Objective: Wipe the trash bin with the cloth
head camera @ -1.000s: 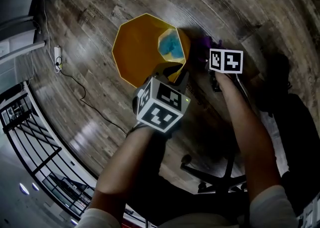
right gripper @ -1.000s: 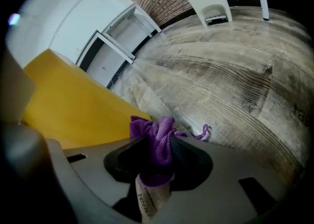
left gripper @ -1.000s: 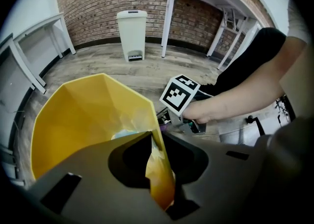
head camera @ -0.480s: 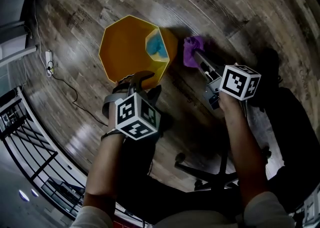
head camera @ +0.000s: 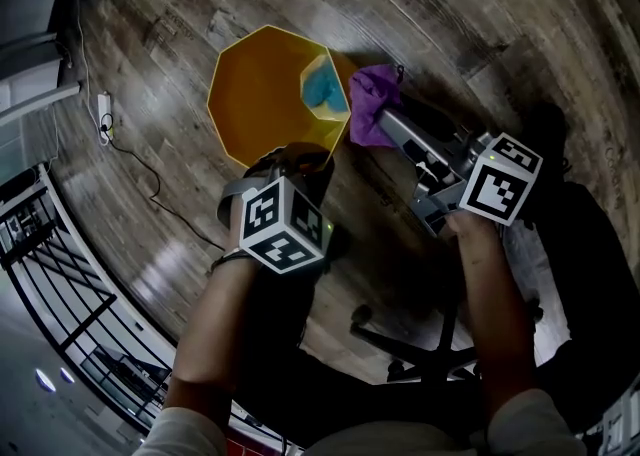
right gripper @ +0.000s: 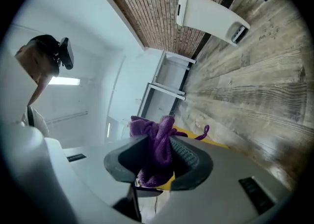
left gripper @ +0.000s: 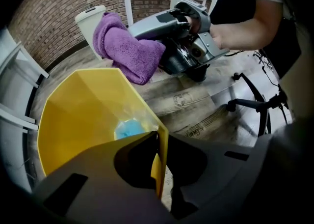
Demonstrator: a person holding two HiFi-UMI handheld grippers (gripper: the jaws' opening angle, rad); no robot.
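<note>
1. Pinching the trash bin by its rim is the left gripper's job right now. The yellow wall's top edge sits right between its jaws, one jaw inside the bin and one outside. Those jaws have just been closing, and they look clamped onto the wall.
2. My guess at why: it looks like a light plastic bin standing loose on the wooden floor, so it would skid or tip once something rubs it. A grip on the rim anchors it.
3. The right gripper is clenched on the purple cloth. The wad is bunched between the jaws, pokes out past the tips and hangs a bit below them. That way cloth rather than jaw should meet the plastic.
4. In the head view the cloth sits just beyond the right jaws' tips, up by the bin's rim on the side nearest the left grip. Touching or just beside it, I honestly can't tell.
5. A blue patch lies at the bottom of the bin, well below the left jaws. No idea what it is.
6. I reckon the wiping is only about to start. The next move needs the cloth pressed flat on the wall while the left keeps the bin put.
</note>
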